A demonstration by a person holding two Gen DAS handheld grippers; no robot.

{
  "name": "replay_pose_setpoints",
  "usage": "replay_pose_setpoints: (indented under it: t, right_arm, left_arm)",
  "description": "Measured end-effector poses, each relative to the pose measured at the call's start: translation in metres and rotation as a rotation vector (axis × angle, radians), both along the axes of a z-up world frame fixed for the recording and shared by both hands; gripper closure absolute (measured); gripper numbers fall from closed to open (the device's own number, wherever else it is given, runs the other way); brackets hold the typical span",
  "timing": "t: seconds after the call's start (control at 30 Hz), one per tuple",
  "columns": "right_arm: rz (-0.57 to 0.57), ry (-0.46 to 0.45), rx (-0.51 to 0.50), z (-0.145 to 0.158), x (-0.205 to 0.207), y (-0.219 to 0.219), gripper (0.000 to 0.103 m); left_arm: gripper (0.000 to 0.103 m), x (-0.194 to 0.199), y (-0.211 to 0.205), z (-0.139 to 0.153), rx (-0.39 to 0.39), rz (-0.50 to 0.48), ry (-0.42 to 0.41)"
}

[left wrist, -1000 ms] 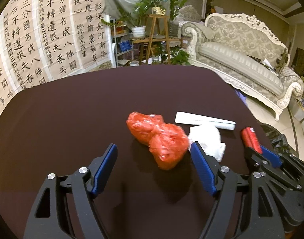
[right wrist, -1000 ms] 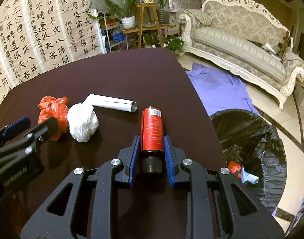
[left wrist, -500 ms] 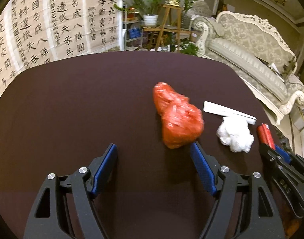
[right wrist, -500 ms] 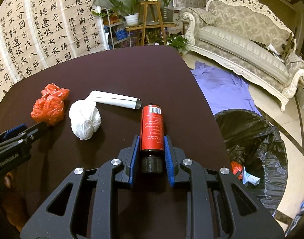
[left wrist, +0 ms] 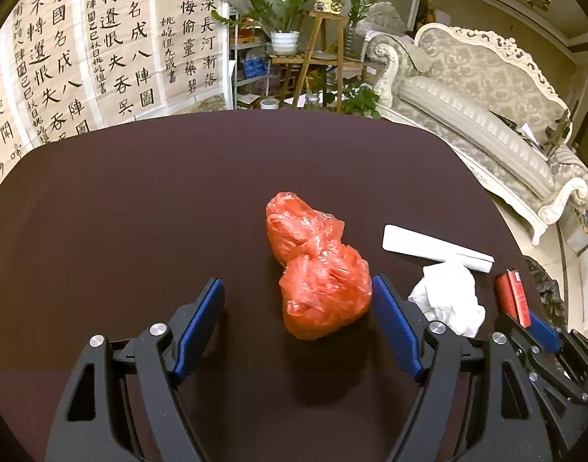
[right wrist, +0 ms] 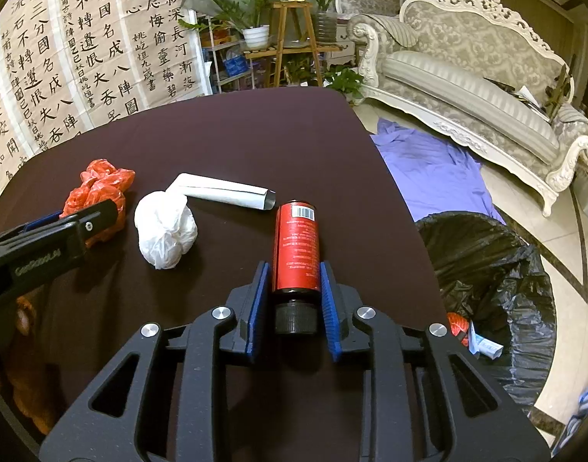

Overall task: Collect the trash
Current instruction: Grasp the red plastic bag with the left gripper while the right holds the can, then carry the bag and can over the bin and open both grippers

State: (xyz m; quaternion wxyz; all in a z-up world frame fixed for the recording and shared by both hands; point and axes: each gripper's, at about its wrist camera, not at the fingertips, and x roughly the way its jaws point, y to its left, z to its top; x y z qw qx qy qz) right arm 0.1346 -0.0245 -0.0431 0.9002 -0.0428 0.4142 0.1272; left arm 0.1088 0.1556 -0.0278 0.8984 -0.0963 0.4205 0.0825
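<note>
On the desk (right wrist: 224,138), taking the bottle (right wrist: 296,246) as the landmark: the crumpled tissue (right wrist: 165,227) lies to its left, the plastic bag (right wrist: 97,192) farther left still. The rolled paper (right wrist: 224,191) lies behind the tissue, its end near the bottle's far end. The trash bin (right wrist: 490,288) stands on the floor to the bottle's right, beyond the desk edge.

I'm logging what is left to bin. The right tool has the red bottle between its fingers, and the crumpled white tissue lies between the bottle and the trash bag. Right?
Not quite. In the right wrist view the white tissue lies on the other side of the red bottle, toward the red plastic bag; the trash bag is opposite. The right tool does straddle the bottle.
</note>
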Motion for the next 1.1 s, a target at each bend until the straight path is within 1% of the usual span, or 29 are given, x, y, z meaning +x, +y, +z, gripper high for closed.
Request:
replay_pose_setpoints:
  t: [0.03, 0.1, 0.13, 0.17, 0.27, 0.33, 0.47, 0.73, 0.77, 0.8, 0.83, 1.1]
  right_arm:
    - [0.002, 0.001, 0.003, 0.000, -0.001, 0.001, 0.075]
    - [0.008, 0.002, 0.008, -0.001, -0.002, 0.003, 0.071]
    - [0.008, 0.001, 0.002, -0.001, -0.002, 0.004, 0.071]
    - [0.009, 0.000, -0.002, -0.001, -0.003, 0.006, 0.070]
    - [0.009, 0.001, -0.002, 0.000, -0.003, 0.006, 0.069]
    - [0.005, 0.001, -0.002, 0.000, -0.003, 0.006, 0.068]
    - [-0.012, 0.004, 0.011, 0.000, -0.002, 0.005, 0.064]
    - [-0.016, 0.004, -0.005, 0.001, -0.003, 0.001, 0.064]
    - [-0.015, 0.004, -0.007, 0.001, -0.003, 0.001, 0.067]
    - [-0.015, 0.002, -0.013, 0.001, -0.003, 0.002, 0.074]
    - [-0.015, 0.000, -0.015, 0.001, -0.004, 0.002, 0.079]
    - [-0.021, -0.004, -0.008, 0.002, -0.011, -0.002, 0.080]
  left_arm:
    - [0.043, 0.000, 0.001, -0.002, -0.002, -0.005, 0.007]
    - [0.051, -0.001, 0.001, -0.003, -0.001, -0.012, 0.003]
    - [0.060, -0.002, 0.000, -0.003, -0.002, -0.019, 0.002]
    - [0.062, -0.003, -0.001, -0.004, 0.011, -0.024, 0.000]
    - [0.066, -0.004, -0.002, -0.003, 0.011, -0.039, -0.003]
    - [0.068, -0.007, -0.002, -0.002, 0.008, -0.050, -0.006]
    - [0.069, -0.010, 0.002, -0.001, -0.005, -0.057, -0.006]
    - [0.070, -0.021, 0.008, 0.000, -0.009, -0.069, -0.005]
    - [0.070, -0.021, 0.008, 0.000, -0.008, -0.070, -0.006]
    - [0.070, -0.023, 0.008, 0.000, -0.006, -0.072, -0.007]
    - [0.070, -0.025, 0.008, 0.000, -0.005, -0.074, -0.009]
    - [0.072, -0.041, 0.007, 0.000, -0.014, -0.083, -0.029]
